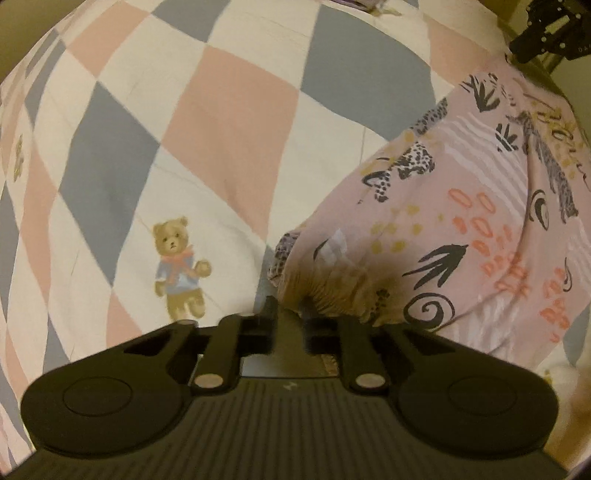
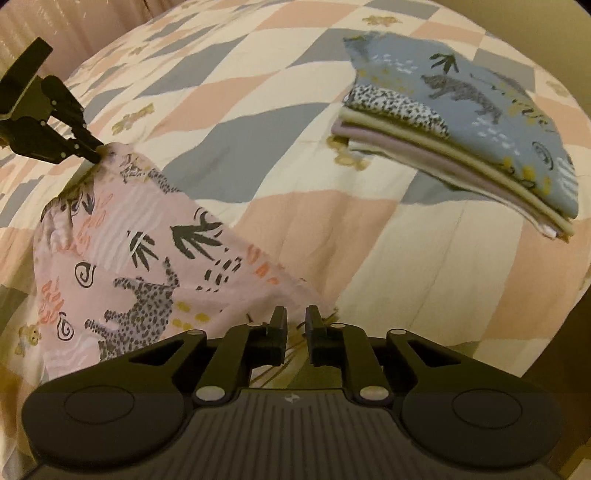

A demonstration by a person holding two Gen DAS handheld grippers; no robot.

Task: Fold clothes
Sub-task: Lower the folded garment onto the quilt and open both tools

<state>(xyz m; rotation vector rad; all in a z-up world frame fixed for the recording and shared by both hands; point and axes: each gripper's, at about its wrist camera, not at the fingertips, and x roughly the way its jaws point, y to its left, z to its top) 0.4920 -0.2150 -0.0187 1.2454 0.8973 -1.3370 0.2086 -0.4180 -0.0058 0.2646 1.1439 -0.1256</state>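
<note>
A pink garment [image 1: 461, 221] printed with leopards and black leaves hangs stretched between my two grippers above the bed. My left gripper [image 1: 290, 310] is shut on one bunched corner of it. In the right wrist view the same left gripper [image 2: 96, 153] pinches the far corner of the garment [image 2: 147, 240]. My right gripper [image 2: 296, 321] is shut on the near corner, where the fabric edge runs in between its fingers. In the left wrist view the right gripper [image 1: 517, 55] shows at the top right, at the garment's far end.
A checked quilt [image 2: 295, 147] in pink, grey and cream with teddy bear prints [image 1: 179, 266] covers the bed. A stack of folded clothes [image 2: 461, 122], a blue leopard print on top, lies at the far right. A curtain [image 2: 74, 29] hangs behind.
</note>
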